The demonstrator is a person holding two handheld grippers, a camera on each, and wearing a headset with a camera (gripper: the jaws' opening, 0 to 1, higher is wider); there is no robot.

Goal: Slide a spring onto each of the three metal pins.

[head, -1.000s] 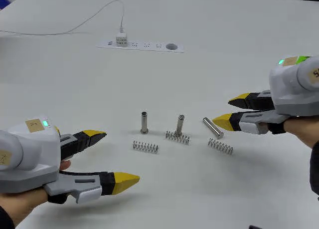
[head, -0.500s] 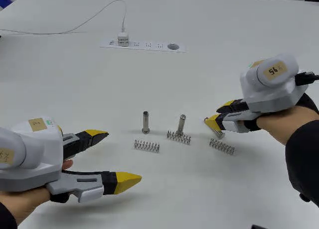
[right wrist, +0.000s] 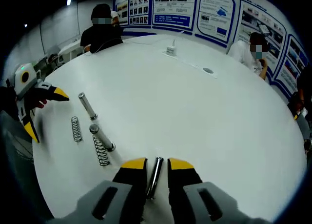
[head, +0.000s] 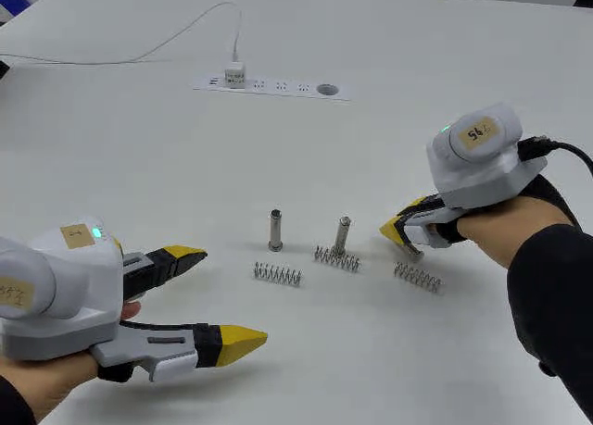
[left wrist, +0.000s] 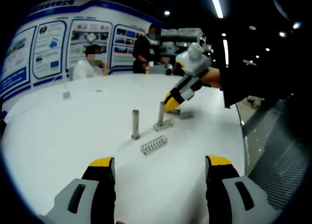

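Head view: no step done, springs [head: 278, 274] lie loose on desk [head: 139, 166] by pins [head: 275, 231]; left gripper [head: 229, 293] wide open, empty; right gripper [right wrist: 157, 162] narrowly straddles fallen pin [right wrist: 153, 182], grip unclear.

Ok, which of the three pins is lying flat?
The rightmost pin, lying between the right gripper's jaws; the left pin and middle pin stand upright.

Left gripper [head: 220, 295] jaws wide, right gripper [head: 397, 231] pinched

Right tool [head: 398, 231] now down, jaws astride the lying pin [right wrist: 156, 173]
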